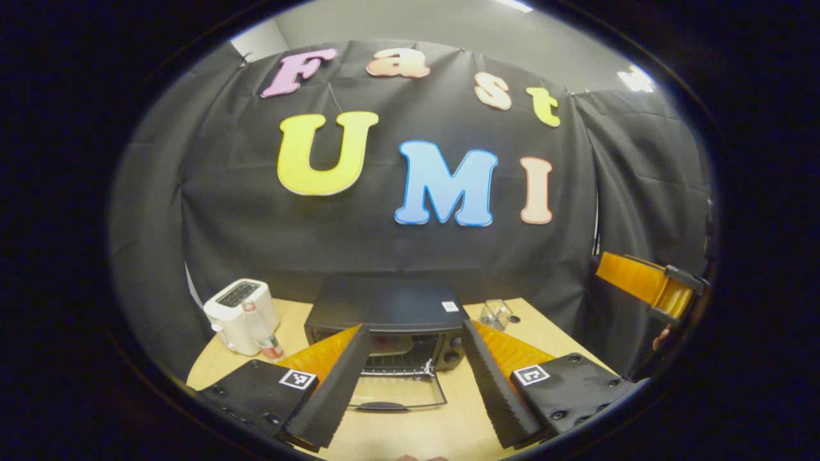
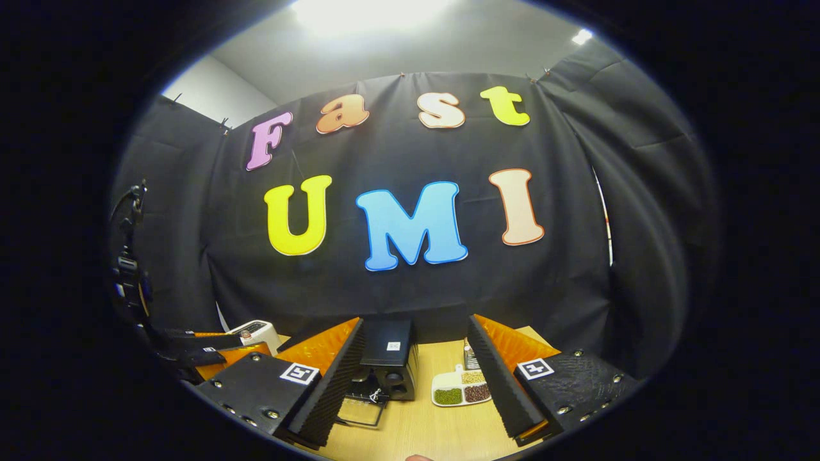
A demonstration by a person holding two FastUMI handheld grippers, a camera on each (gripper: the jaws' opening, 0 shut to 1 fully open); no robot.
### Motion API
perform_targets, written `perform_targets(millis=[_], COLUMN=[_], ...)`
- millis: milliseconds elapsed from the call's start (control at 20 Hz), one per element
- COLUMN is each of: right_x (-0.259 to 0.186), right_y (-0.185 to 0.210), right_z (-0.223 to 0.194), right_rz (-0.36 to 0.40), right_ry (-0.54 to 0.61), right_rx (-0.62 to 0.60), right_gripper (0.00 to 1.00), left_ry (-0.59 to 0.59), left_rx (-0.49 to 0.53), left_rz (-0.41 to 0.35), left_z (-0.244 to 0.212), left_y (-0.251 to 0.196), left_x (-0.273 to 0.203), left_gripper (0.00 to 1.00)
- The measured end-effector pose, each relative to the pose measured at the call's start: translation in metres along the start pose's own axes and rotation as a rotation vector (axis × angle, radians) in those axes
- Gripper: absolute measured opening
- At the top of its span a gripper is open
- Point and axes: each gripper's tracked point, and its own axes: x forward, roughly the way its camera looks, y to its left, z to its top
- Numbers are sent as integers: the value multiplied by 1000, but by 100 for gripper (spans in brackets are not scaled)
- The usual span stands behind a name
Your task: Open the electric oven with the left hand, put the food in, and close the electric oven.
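Standing on the wooden table [image 1: 557, 333] is 1 black electric oven [image 1: 384, 307], and its glass door [image 1: 397, 390] is folded down flat in front of it, with the handle on the edge farthest from the oven. In the left gripper view, the left gripper [image 1: 416, 410] hangs above this open door with its 2 fingers spread wide and nothing between them. To the left of the oven there is 1 white toaster [image 1: 240, 314], and 1 small bottle [image 1: 264, 333] stands just before it. Behind the oven's right corner sits 1 clear container [image 1: 496, 314]. In the right gripper view, the right gripper [image 2: 416, 403] also has its 2 fingers spread wide and empty. Just to the right of the oven lies 1 white tray [image 2: 461, 388] with 3 compartments of food: green, yellow and brown.
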Motion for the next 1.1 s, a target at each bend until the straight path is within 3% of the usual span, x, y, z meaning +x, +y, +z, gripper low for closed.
perform_targets(millis=[150, 300, 350, 450, 700, 800, 950, 1000, 1100], right_x=[-3, -4, -5, -14, -17, -19, -18, -19, -17], right_y=[-12, -30, -36, -47, -73, -80, -93, -97, -105], right_z=[-5, -5, -6, -4, -18, -20, -26, -28, -32], right_rz=[-23, -61, -69, -87, -143, -157, -180, -189, -205], right_ry=[13, 5, 4, 12, 31, 34, 45, 49, 58], right_rx=[2, 10, 12, 25, 34, 33, 34, 39, 49], right_gripper=[97, 97, 97, 97, 97, 97, 97, 97, 97], left_ry=[133, 302, 351, 443, 671, 736, 831, 855, 909], left_rx=[-6, -49, -57, -43, -4, 1, 15, 16, 13], left_rz=[6, -28, -27, -13, 16, 29, 56, 66, 82], left_z=[-41, -93, -108, -135, -204, -225, -254, -264, -282], left_y=[2, -6, -5, 1, 16, 23, 38, 42, 50], left_x=[16, 20, 24, 29, 39, 45, 57, 62, 71], left_gripper=[92, 100, 92, 100, 96, 100, 92, 100, 100])
